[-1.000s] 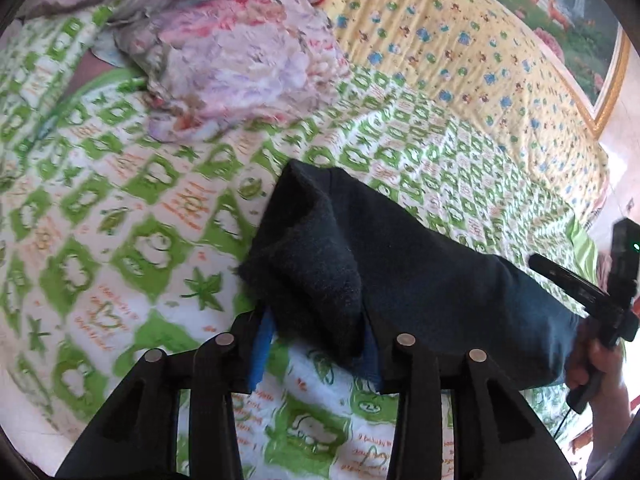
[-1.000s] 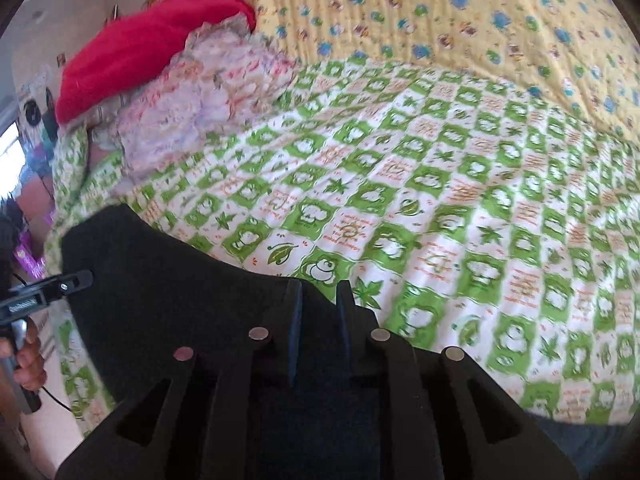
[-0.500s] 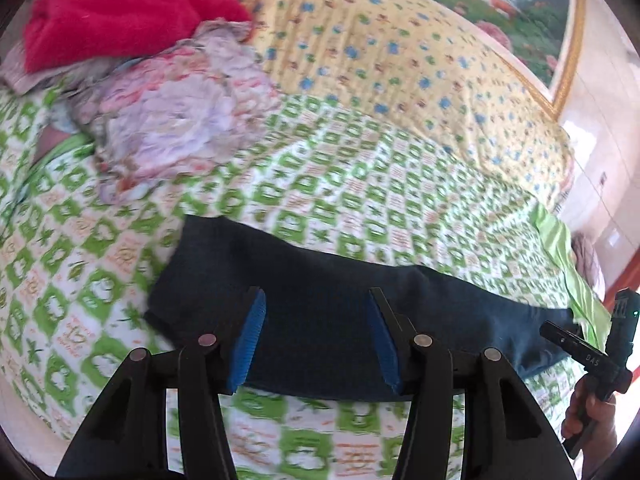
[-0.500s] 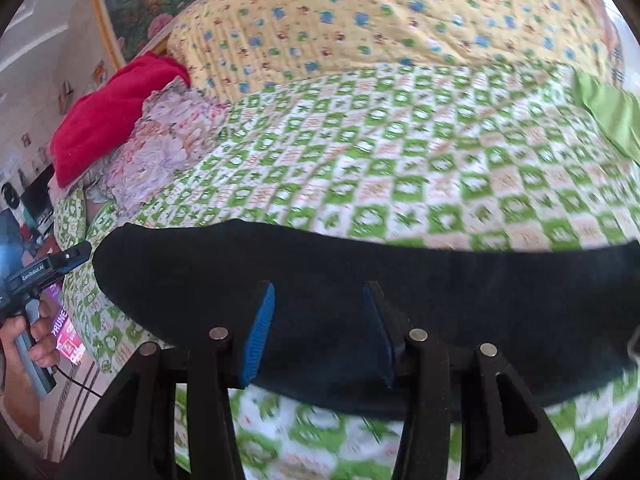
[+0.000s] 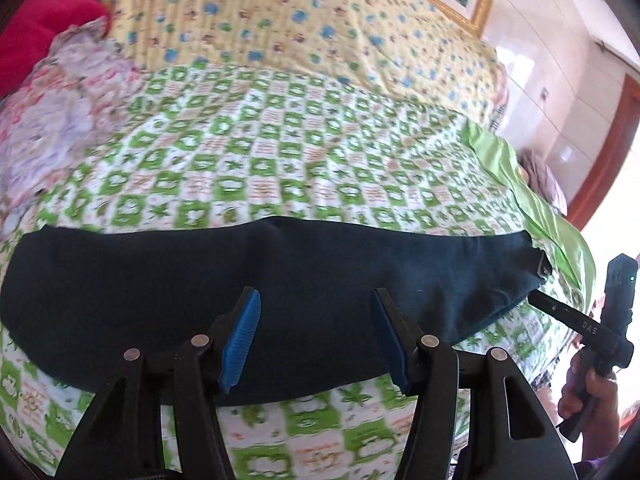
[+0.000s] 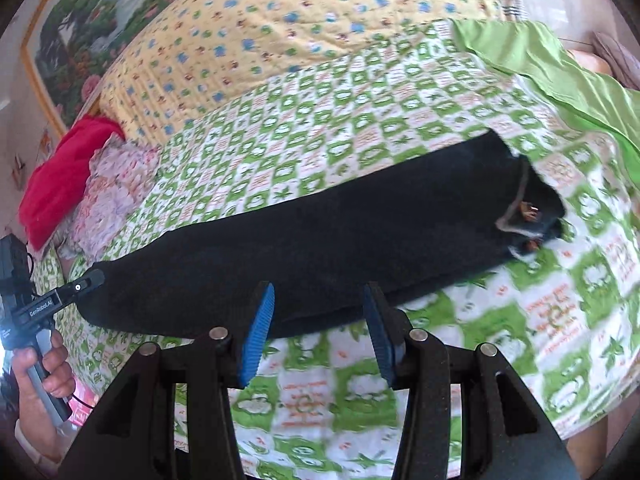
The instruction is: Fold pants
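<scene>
Dark navy pants (image 5: 280, 280) lie flat in a long folded strip across the green-and-white patterned bedspread (image 5: 280, 152); they also show in the right wrist view (image 6: 340, 232), with the waistband end at the right (image 6: 528, 212). My left gripper (image 5: 316, 340) is open and empty, just above the near edge of the pants' middle. My right gripper (image 6: 316, 320) is open and empty at the near edge of the pants. Each gripper also shows in the other's view, at the ends of the pants: the right one (image 5: 568, 316) and the left one (image 6: 80, 284).
A pile of floral clothes (image 5: 60, 120) and a red garment (image 5: 44, 36) lie at the far left of the bed. A yellow patterned quilt (image 5: 300, 28) covers the back. A bright green cloth (image 6: 560, 72) lies at the right edge. The bed's near edge is just below both grippers.
Both grippers have let go of the pants, opened, and pulled back. The pants, which were bunched and held, now lie flat in a long strip.
</scene>
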Action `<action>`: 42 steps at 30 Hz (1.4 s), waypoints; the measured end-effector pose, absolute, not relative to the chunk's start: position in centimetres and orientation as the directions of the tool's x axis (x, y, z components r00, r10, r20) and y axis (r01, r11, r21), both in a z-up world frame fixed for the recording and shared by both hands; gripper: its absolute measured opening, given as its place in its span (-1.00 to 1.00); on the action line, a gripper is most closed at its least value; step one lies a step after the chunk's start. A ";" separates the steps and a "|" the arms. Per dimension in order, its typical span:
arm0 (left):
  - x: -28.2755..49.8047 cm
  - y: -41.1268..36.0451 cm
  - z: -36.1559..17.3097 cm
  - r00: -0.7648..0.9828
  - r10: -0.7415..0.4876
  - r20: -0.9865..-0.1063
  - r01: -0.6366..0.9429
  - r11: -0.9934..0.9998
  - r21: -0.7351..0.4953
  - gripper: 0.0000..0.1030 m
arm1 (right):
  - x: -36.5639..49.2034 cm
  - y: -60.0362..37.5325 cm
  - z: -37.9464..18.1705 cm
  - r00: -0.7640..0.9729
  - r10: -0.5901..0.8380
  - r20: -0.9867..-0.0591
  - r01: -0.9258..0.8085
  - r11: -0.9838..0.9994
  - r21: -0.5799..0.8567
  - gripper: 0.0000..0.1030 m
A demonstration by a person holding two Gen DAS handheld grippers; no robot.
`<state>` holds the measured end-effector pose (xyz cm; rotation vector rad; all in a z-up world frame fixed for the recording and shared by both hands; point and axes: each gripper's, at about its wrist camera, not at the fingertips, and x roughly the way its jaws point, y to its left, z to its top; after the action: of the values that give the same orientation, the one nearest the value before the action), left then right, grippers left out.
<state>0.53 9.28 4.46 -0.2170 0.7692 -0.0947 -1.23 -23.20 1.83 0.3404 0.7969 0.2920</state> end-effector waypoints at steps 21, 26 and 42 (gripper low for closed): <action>7.5 -2.0 5.6 0.626 -0.277 -0.729 0.283 0.952 -0.119 0.32 | -1.8 -32.6 0.6 0.729 0.261 -0.633 0.159 0.834 0.528 -0.05; 9.9 -5.3 5.2 0.576 -0.311 -0.756 0.362 0.926 -0.105 0.33 | -1.0 -33.8 0.1 0.725 0.256 -0.640 0.195 0.814 0.547 -0.05; 18.0 -14.2 3.3 0.389 -0.419 -0.821 0.529 0.831 -0.174 0.37 | 0.6 -35.5 -1.6 0.763 0.306 -0.570 0.162 0.763 0.625 -0.71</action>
<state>17.96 -14.18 3.32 0.1230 1.0044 -0.6044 0.58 -35.53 -1.59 0.7131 0.7143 0.0860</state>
